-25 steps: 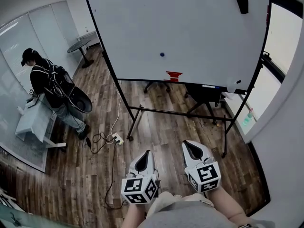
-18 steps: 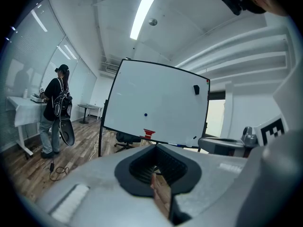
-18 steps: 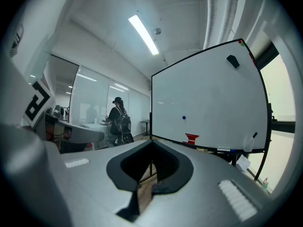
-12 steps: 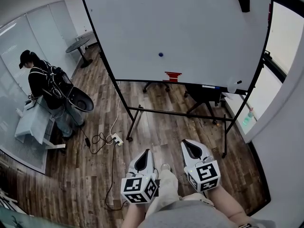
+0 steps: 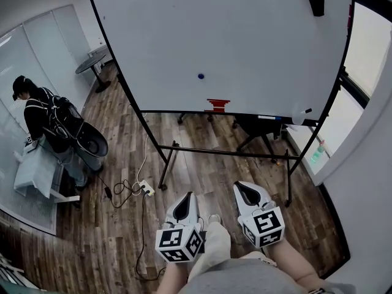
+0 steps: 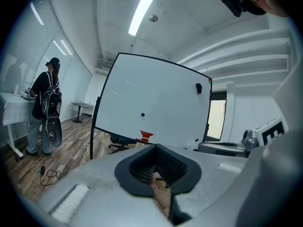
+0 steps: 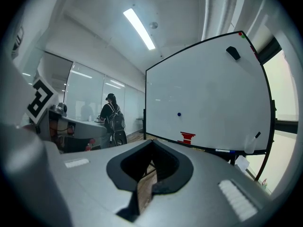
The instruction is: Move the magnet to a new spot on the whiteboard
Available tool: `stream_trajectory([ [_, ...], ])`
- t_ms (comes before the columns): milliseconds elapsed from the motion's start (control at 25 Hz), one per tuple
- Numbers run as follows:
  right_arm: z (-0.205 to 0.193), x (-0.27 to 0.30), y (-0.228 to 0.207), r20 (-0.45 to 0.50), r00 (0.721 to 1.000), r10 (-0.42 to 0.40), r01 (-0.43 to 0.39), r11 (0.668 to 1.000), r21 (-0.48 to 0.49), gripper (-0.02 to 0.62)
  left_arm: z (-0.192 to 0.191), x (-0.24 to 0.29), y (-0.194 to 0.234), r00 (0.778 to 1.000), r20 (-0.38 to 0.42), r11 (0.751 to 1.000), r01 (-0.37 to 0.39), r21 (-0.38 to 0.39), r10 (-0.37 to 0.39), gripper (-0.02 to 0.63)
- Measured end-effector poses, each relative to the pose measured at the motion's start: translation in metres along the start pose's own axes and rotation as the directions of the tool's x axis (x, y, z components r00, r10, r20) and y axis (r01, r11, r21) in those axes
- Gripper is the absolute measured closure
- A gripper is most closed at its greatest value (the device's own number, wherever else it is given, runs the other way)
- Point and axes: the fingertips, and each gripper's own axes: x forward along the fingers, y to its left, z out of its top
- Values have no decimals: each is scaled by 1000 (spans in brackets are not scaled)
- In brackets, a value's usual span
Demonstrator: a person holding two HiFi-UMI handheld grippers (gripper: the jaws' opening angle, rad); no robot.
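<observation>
Judged not started. Noted magnet (image 5: 200, 76) on whiteboard (image 5: 257, 41), low and left of centre, just above red mark (image 5: 218, 105) at bottom edge, well apart from black eraser (image 5: 315, 2) at top right. Seen as small round dark-blue dot, flat to the board, plain white all round; too small for finer detail. Found left gripper (image 5: 187, 198) pressed together, nothing between jaws; right gripper (image 5: 247, 188) likewise closed to a slit, empty. Placed both low by the legs, over wood floor, well apart from board. Left to do: approach, pinch magnet, pull off, set on a bare patch, release.
</observation>
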Motion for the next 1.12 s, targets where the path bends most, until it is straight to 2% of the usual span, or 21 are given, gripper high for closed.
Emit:
stream_trajectory([
  [440, 27, 93, -45, 44, 998, -45, 46, 999, -12, 595, 28, 98, 47, 1000, -1, 1000, 27, 2, -27, 603],
  [1120, 71, 247, -117, 55, 993, -107, 108, 994, -5, 595, 91, 261, 109, 995, -23, 995, 100, 21, -100, 603],
])
